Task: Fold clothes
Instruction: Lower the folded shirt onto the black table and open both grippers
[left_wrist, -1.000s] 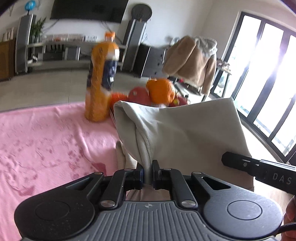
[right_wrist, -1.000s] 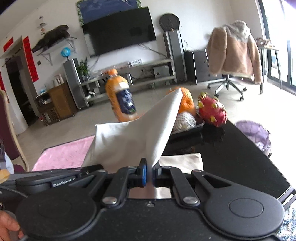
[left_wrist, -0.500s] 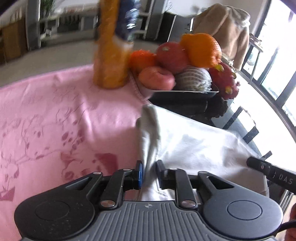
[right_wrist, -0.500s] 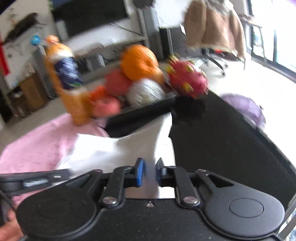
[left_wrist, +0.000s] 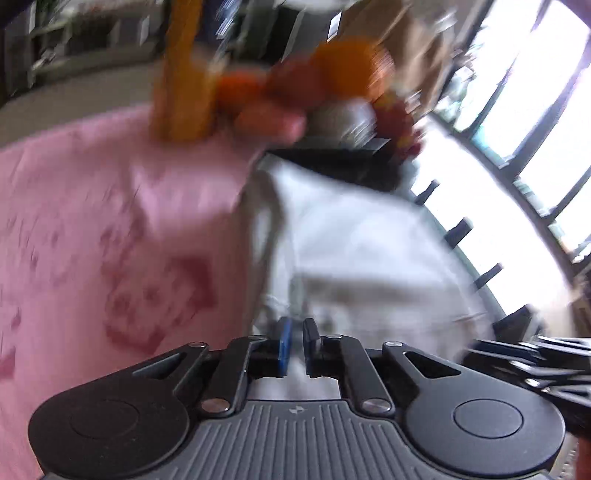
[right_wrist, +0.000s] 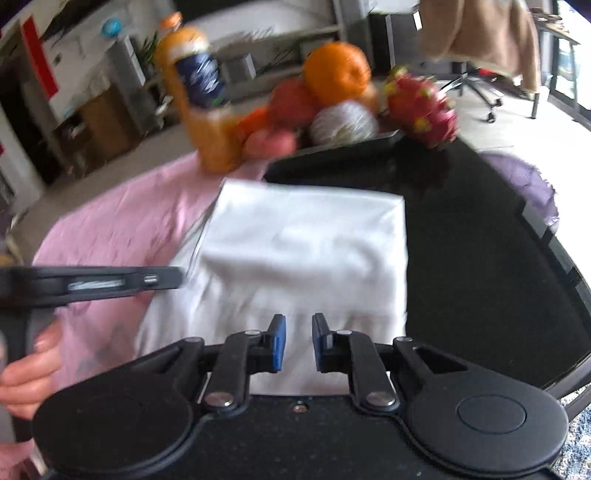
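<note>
Releasing looks like your step: the right tongs (right_wrist: 298, 341) gape with nothing between them, the left tongs (left_wrist: 294, 345) stand narrowly parted, blur hiding any cloth. The folded white cotton garment (right_wrist: 306, 254) lies across pink floral cloth (right_wrist: 122, 225) and black glass counter (right_wrist: 480, 236). Next, flatten or refold; the orange juice bottle (right_wrist: 201, 96) and fruit tray (right_wrist: 332, 147) crowd the far edge.

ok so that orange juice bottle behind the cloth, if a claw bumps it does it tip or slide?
Likely tips rather than slides: the orange bottle is tall and narrow, standing upright on the pink tablecloth, which probably grips its base. It looks nearly full, so fairly heavy, and a low nudge may only shift it. If it falls, the fruit tray beside it could stop a roll that way.
</note>
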